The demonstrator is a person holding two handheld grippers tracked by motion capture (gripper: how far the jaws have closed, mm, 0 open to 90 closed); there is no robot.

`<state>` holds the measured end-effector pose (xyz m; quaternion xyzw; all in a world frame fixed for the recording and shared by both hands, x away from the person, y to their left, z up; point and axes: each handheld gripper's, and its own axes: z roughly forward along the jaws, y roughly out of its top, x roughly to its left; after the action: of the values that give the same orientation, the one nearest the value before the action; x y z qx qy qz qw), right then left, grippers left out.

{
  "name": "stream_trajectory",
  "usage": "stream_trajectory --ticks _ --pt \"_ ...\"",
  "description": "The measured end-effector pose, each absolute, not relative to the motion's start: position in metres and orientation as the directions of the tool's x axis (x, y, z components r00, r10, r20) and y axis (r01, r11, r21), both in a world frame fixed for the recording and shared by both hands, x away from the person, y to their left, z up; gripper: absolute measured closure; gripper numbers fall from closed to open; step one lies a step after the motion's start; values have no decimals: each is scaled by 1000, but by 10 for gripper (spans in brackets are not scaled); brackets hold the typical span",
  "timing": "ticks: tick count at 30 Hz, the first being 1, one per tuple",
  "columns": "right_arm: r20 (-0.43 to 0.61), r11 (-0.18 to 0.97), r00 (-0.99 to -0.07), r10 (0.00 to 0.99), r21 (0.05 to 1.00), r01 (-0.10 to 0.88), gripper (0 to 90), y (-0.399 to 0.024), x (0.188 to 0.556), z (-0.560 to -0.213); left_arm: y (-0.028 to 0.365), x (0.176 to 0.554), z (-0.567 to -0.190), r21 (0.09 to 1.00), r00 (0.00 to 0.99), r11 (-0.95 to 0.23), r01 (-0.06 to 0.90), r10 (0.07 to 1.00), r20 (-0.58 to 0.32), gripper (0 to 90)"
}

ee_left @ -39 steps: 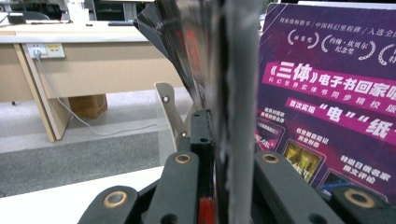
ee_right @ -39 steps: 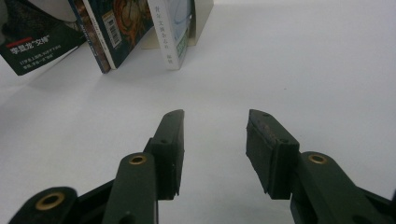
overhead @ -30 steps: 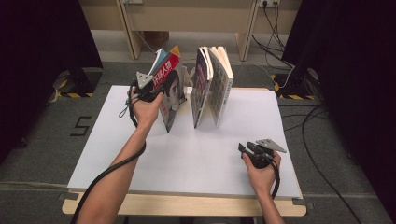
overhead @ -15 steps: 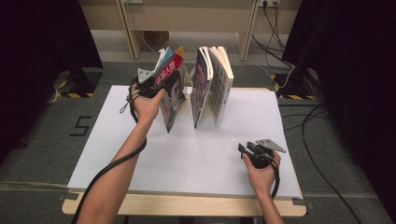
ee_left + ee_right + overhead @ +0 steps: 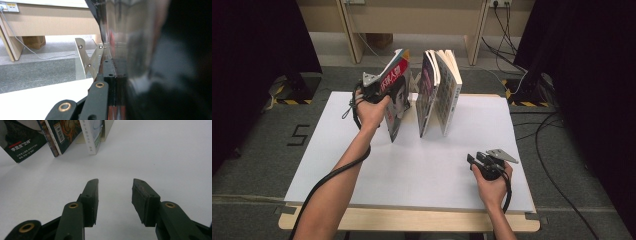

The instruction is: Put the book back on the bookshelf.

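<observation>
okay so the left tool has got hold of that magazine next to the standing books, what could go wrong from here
1. The left tool has just closed on the magazine near its top edge. It is thin and leans, so it may bend or slip out if lifted.
2. The standing books lean close beside it with covers splayed. Swinging the magazine could topple them.
3. The right tool rests open on the table, too far away to steady the books.

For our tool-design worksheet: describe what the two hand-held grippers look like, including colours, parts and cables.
Each gripper, left gripper and right gripper, is black with two flat-padded jaws, brass-coloured rivets at the jaw links, a grey three-cornered plate on top and a trailing black cable. The person's forearms are bare, without sleeves.
</observation>
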<state>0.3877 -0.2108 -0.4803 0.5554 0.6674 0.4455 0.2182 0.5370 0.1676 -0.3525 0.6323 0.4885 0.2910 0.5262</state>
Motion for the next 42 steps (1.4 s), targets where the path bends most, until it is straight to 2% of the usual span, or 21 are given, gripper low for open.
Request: stream_trajectory --ticks 14,20,24,42 --pt "219 -32 -276 936 833 553 575 -213 388 -480 168 534 -349 956 340 33 290 931 -135 861" --pt "215 -26 -280 936 834 551 576 -213 388 -481 169 533 -342 974 342 47 221 932 -123 862" --pt "215 -32 -274 938 836 547 575 -213 388 -481 164 537 -338 988 337 35 151 938 -85 862" --pt "207 -27 -276 939 841 541 575 -217 388 -480 161 552 -365 987 323 58 150 940 -105 858"
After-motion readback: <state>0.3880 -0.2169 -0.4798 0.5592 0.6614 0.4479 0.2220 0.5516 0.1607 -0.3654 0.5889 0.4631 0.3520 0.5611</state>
